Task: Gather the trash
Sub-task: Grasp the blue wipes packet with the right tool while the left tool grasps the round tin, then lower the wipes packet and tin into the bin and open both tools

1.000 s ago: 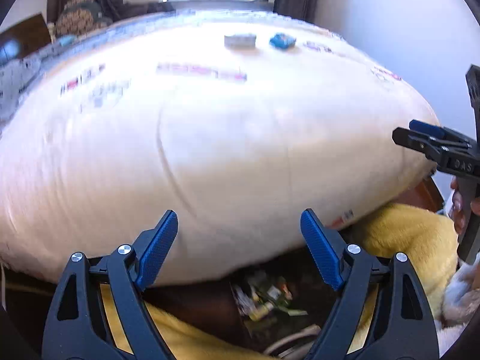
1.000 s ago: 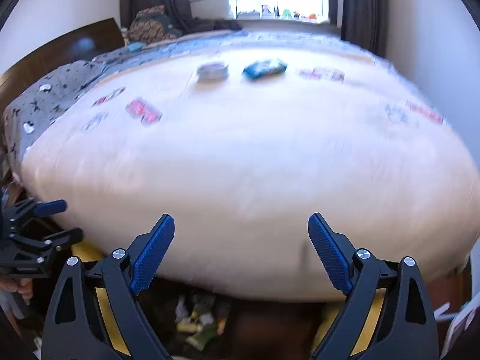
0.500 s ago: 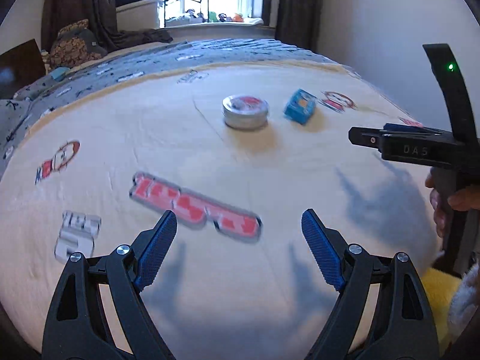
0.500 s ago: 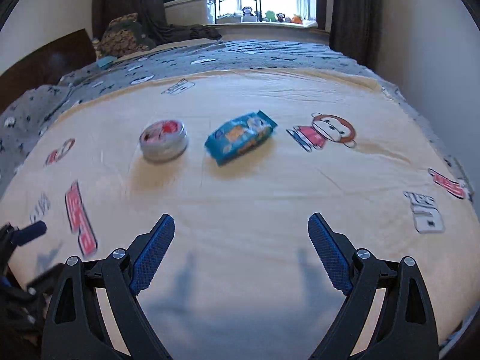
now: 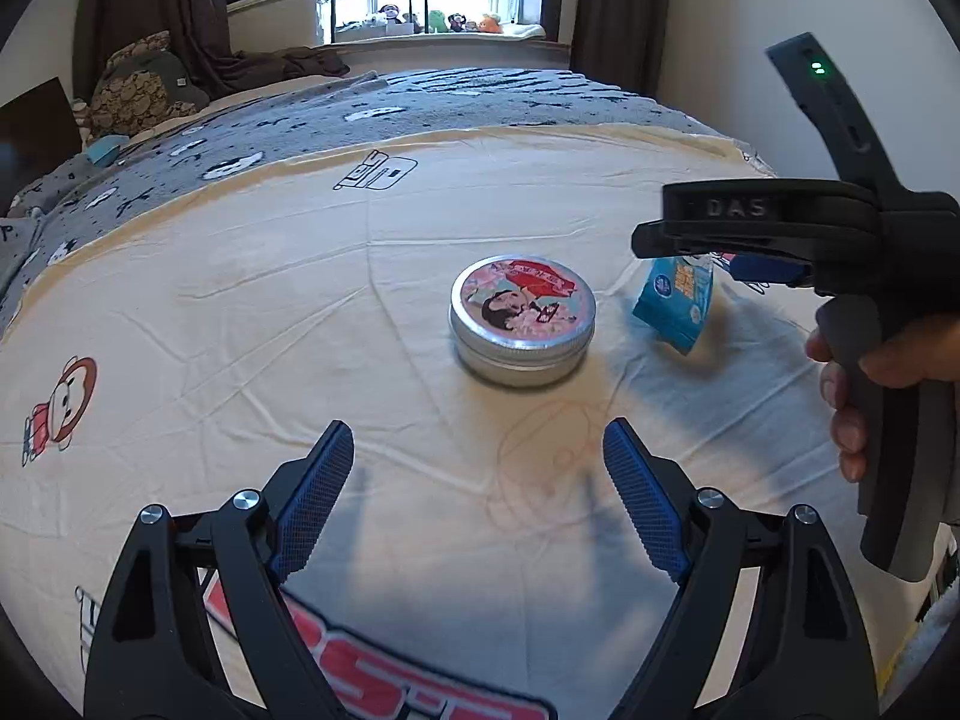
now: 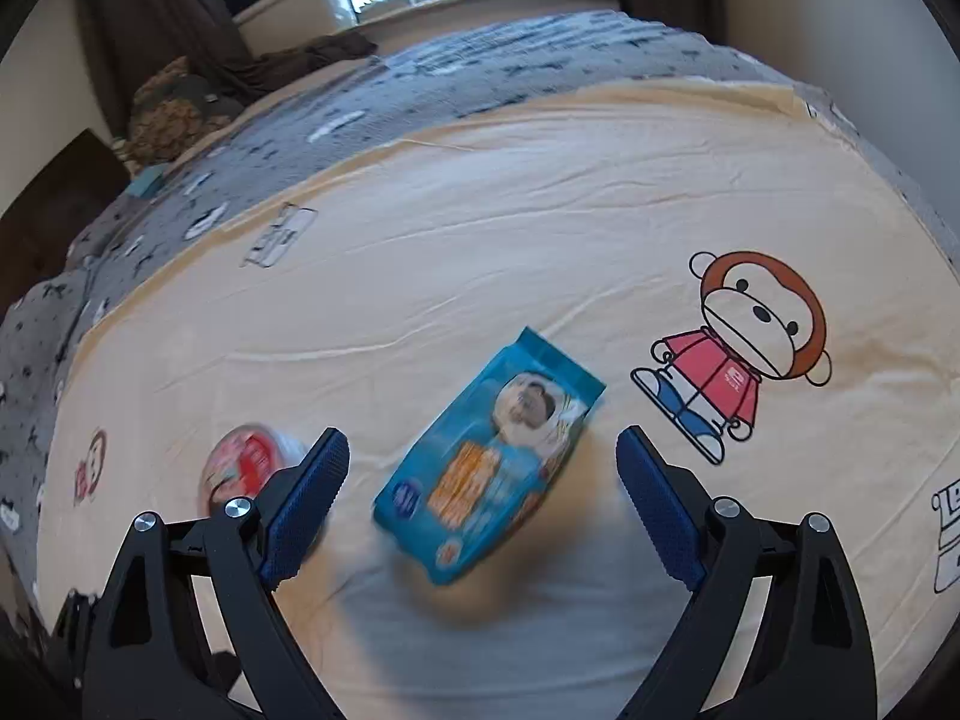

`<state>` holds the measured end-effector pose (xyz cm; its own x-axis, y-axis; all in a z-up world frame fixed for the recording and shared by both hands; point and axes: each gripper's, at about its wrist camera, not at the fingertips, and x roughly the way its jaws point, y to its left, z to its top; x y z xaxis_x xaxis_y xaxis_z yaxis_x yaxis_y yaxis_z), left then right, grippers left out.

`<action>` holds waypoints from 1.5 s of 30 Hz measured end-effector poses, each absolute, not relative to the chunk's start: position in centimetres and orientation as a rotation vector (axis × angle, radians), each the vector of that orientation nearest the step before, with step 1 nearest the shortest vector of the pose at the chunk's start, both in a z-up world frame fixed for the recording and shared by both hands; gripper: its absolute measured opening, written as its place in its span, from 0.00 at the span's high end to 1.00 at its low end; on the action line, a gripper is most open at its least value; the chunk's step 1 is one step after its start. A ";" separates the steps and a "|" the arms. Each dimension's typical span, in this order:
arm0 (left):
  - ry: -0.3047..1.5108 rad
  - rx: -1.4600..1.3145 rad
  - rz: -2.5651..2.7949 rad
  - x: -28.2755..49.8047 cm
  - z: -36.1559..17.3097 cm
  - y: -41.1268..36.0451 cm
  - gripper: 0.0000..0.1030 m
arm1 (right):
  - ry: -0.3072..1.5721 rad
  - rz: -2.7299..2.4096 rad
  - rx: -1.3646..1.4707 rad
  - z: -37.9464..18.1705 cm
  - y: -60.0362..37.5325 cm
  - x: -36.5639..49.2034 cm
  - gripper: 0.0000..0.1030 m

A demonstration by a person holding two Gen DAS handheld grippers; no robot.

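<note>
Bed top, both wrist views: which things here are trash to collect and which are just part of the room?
Job items:
round tin, on the cream sheet
blue packet, between the open right gripper fingers
left gripper, open, facing the tin

Just lying about:
cream cartoon sheet
grey blanket
windowsill toys
patterned cushion

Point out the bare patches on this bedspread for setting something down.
Bare: cream bedspread left of the round tin, toward the grey blanket. Crowded: tin, blue packet and right gripper sit close together.
</note>
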<state>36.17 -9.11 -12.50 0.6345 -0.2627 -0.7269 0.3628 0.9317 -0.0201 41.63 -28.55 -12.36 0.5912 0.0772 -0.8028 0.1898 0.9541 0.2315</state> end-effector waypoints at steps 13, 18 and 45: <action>0.829 0.175 -0.346 41.1 -13.6 -12.7 0.17 | 0.958 -0.009 0.204 -12.9 -29.9 42.5 0.60; 0.874 0.129 -0.333 43.4 -14.4 -13.7 0.17 | 0.951 -0.001 0.163 -12.5 -31.2 41.3 0.62; 0.712 0.084 -0.360 21.5 -6.0 -5.4 0.35 | 0.742 0.122 -0.010 -5.7 -26.2 18.9 0.62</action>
<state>21.53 -5.36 -6.03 0.6981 -0.2945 -0.6526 0.3513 0.9351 -0.0462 18.87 -26.25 -5.74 0.7306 0.1069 -0.6744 -0.1142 0.9929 0.0336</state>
